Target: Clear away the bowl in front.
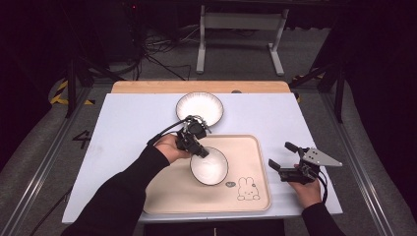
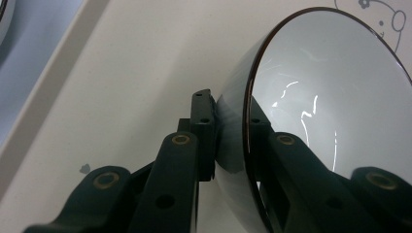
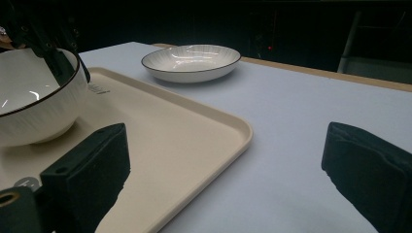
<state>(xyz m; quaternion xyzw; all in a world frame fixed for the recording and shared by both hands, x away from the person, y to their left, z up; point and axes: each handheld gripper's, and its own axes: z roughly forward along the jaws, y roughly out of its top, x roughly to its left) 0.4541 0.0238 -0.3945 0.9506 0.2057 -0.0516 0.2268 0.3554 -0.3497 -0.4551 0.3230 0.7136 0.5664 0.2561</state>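
While you hold it: bowl (image 1: pixel 210 166), glossy white, thin dark rim | on beige tray (image 1: pixel 255 147) | left gripper (image 1: pixel 200 151) jaws clenched on its wall | right gripper (image 1: pixel 280 160) jaws spread, empty.

Left hand-held gripper (image 1: pixel 200 151) clamped, right hand-held gripper (image 1: pixel 281 158) gaping, low

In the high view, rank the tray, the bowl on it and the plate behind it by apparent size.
1. tray, clearly largest.
2. plate and bowl: near alike; the plate looks slightly wider, though farther from the camera.
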